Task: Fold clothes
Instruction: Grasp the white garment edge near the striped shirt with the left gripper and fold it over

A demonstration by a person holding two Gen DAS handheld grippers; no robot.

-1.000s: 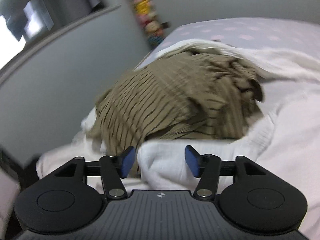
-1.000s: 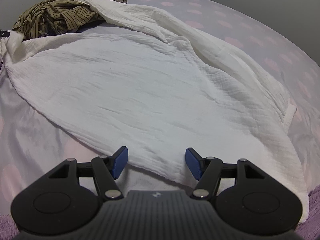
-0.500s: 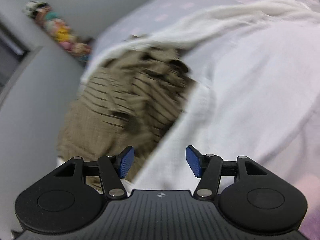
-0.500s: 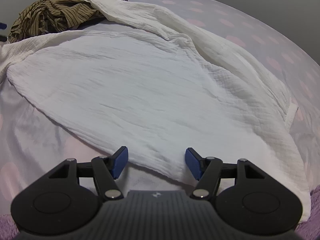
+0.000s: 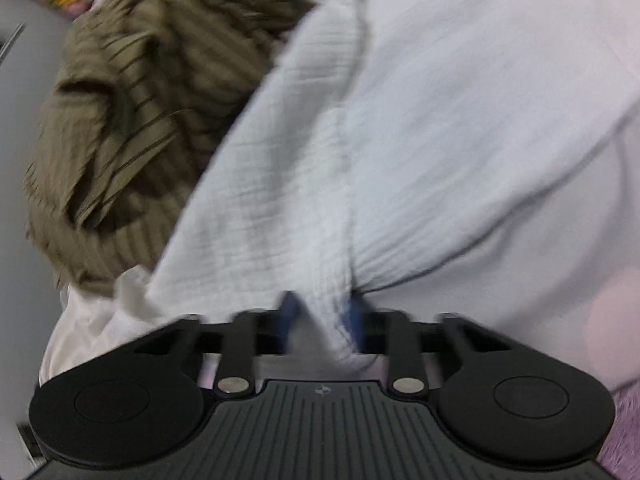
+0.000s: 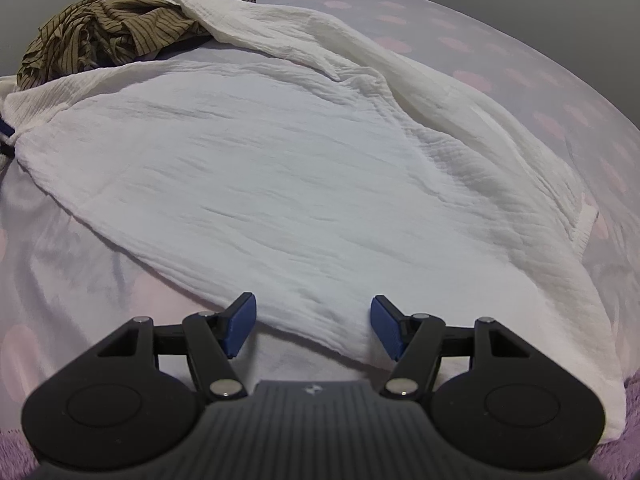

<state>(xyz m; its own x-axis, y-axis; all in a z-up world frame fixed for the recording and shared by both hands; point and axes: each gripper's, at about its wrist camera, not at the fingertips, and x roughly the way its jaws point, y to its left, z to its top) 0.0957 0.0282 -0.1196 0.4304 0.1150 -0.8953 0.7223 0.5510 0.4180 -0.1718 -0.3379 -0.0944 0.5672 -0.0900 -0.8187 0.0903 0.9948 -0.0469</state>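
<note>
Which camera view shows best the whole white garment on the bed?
The right wrist view: the white garment lies spread almost fully in frame on the bed. The left wrist view shows only a blurred corner of it, bunched between the left gripper fingers beside the striped brown garment.

Readable text: none in either view.
Gripper body (image 6: pixel 312 432): a small pale emblem near its front edge, no letters legible.

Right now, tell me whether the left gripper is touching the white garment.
Touching: the left wrist view shows the left gripper pinching a fold of the white garment.
</note>
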